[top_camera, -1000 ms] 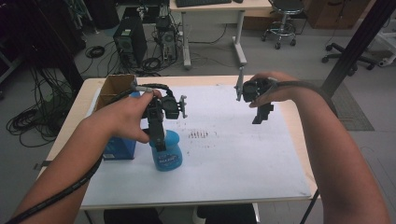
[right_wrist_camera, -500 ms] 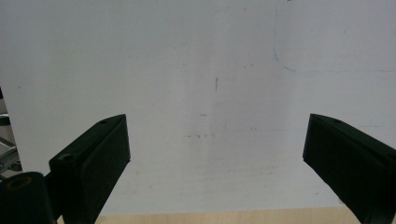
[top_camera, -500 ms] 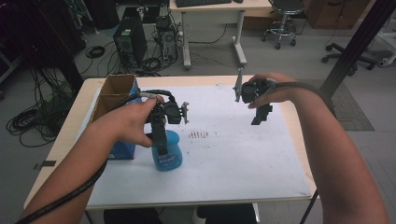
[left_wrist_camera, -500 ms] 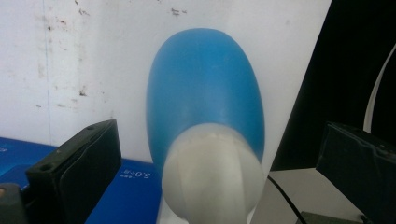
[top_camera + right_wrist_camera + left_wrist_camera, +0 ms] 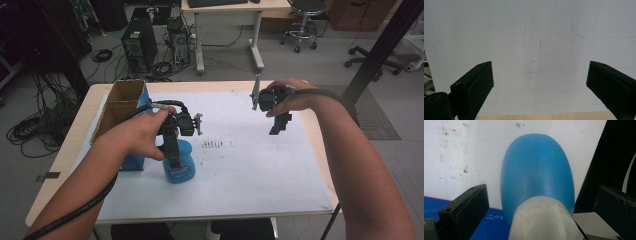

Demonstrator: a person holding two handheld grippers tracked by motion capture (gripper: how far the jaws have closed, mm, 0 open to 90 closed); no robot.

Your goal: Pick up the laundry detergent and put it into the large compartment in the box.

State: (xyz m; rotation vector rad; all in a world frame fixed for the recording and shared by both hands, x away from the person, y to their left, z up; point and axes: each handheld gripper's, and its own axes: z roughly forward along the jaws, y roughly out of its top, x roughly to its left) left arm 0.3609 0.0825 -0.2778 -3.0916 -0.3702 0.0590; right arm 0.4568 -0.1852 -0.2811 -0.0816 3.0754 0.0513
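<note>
A blue plastic bottle (image 5: 179,162) with a white neck stands upright on the white sheet (image 5: 250,170), left of centre. My left gripper (image 5: 173,150) points down over it. In the left gripper view the bottle (image 5: 536,175) and its white neck sit between the black jaws of my left gripper (image 5: 541,190), which stand apart with a gap on each side. My right gripper (image 5: 280,125) hovers over the far right of the sheet. In the right gripper view the right gripper (image 5: 540,65) is wide open over bare paper with nothing between its jaws.
An open cardboard box with blue sides (image 5: 122,102) stands at the table's left, close behind the bottle. Small pencil marks (image 5: 212,145) dot the sheet's middle. The wooden table edge (image 5: 65,165) borders the sheet. A computer tower (image 5: 137,45) and chairs stand on the floor beyond.
My left gripper has sunk slightly and shifted a little right over the bottle's top. The bottle and the right gripper have hardly moved.
</note>
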